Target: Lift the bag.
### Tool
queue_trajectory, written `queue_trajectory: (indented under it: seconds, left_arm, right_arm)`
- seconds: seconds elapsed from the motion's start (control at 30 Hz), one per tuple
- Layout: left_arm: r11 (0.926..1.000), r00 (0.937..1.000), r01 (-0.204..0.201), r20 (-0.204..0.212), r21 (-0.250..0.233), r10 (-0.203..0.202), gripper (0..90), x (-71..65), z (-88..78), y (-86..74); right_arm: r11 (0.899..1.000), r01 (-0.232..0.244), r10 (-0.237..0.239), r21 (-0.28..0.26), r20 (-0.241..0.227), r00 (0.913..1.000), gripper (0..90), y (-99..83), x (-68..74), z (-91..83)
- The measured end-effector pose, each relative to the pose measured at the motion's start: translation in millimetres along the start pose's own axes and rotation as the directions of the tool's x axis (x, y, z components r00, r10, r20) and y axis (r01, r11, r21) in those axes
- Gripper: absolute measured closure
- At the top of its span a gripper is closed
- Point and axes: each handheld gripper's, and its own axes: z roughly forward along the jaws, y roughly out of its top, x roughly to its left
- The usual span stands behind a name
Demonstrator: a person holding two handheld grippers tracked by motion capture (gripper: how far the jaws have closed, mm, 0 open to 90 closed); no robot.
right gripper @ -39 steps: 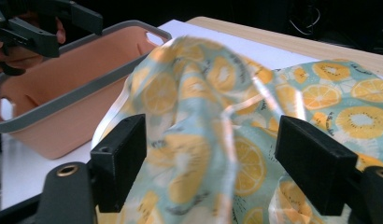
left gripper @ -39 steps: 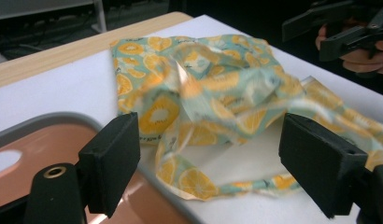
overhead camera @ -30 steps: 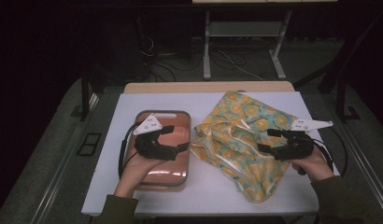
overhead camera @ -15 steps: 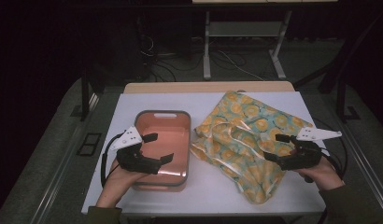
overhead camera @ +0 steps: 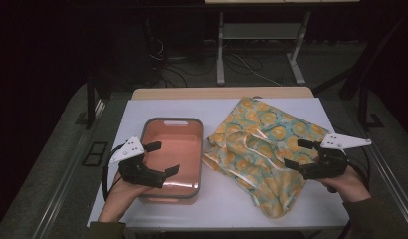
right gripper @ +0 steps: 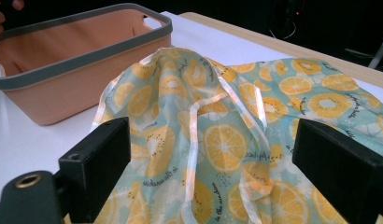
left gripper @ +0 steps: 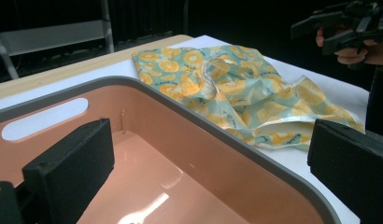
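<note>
Moved since the earlier frames: left gripper drawn back from over the middle of the peach bin to its near left corner, jaws just spread wide with nothing between; right gripper slid off toward the near right edge of the orange-print cloth, jaws likewise just opened and empty.

High view: bin left of centre on the white table, cloth crumpled just beside it on the right, touching or nearly touching its wall. Both hands low at the near side, probably set to gather the cloth for the bin.

Left gripper view: wide black jaws straddling the bin's grey rim, empty interior below, cloth beyond.

Right gripper view: jaws wide apart, framing a raised fold of cloth, likely the next pinch point; bin behind.
</note>
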Motion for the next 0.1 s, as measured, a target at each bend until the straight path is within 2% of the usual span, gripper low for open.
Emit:
queue_trajectory:
  seconds: [0.1]
  left_arm:
    - [1.0,1.0,-0.002,0.002,0.003,0.002,0.0,-0.4,0.7,0.2]
  right_arm:
    - [1.0,0.0,0.0,-0.002,-0.001,1.0,11.2,0.6,-0.4,-0.7]
